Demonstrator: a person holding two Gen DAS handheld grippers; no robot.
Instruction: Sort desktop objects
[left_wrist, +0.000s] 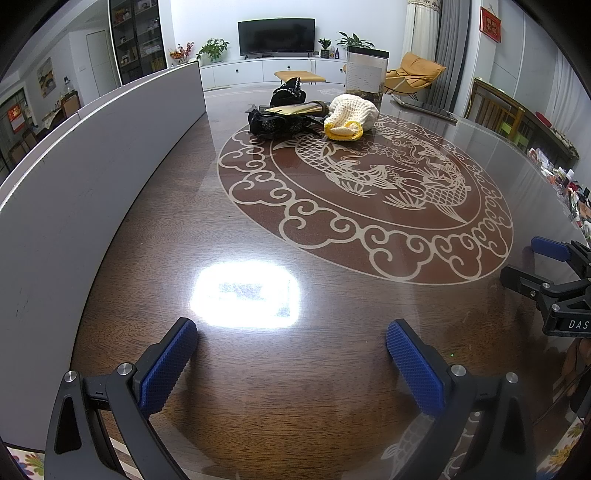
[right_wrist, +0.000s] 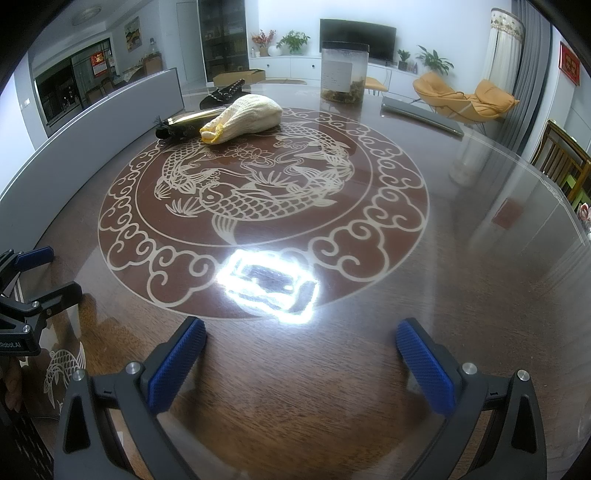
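A cream knitted pouch with a yellow rim (left_wrist: 351, 114) (right_wrist: 245, 116) lies at the far side of the round glass-topped table (left_wrist: 295, 369) (right_wrist: 406, 295). Beside it lies a black beaded item (left_wrist: 280, 123) (right_wrist: 177, 131) with a gold flat packet (left_wrist: 291, 108) (right_wrist: 192, 116) on top. A second black piece (left_wrist: 288, 92) (right_wrist: 221, 94) sits behind them. My left gripper (left_wrist: 291, 343) is open and empty, low over the near table, far from the objects. My right gripper (right_wrist: 301, 343) is open and empty too; it also shows at the right edge of the left wrist view (left_wrist: 532, 262).
A long grey panel (left_wrist: 92, 177) (right_wrist: 92, 122) stands along the table's left side. A tall clear jar with a dark lid (left_wrist: 365, 74) (right_wrist: 343, 72) stands at the far edge. A flat grey slab (left_wrist: 424, 107) (right_wrist: 421, 110) lies at the far right. Ceiling-light glare (left_wrist: 243, 293) (right_wrist: 269, 288) reflects on the glass.
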